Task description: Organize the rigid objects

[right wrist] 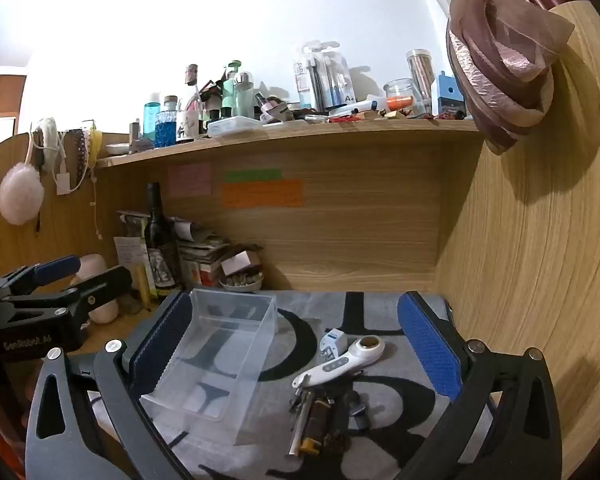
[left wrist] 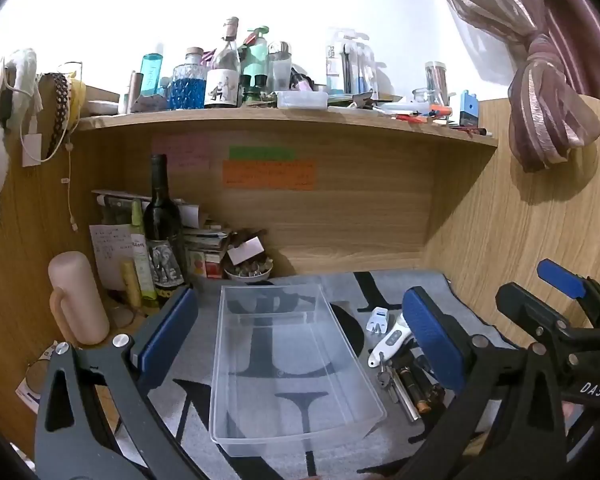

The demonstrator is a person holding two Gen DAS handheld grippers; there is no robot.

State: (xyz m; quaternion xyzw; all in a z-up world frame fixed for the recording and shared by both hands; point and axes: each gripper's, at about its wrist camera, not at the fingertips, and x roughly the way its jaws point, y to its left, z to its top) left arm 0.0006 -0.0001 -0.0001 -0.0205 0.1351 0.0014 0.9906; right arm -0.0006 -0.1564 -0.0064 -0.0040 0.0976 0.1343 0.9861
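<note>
Open mat (right wrist: 380, 312) behind the clear bin (left wrist: 292, 360) (bottles (left wrist: 162, 232) crowd left).

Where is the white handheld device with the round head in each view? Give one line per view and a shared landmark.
Left wrist view: the white handheld device lies right of centre, beside the clear plastic bin.
Right wrist view: it lies at lower centre, right of the bin.
Shared landmark: the orange note on the back panel.

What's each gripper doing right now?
Left gripper: open, holding nothing, bin between its fingers.
Right gripper: open, holding nothing.
</note>
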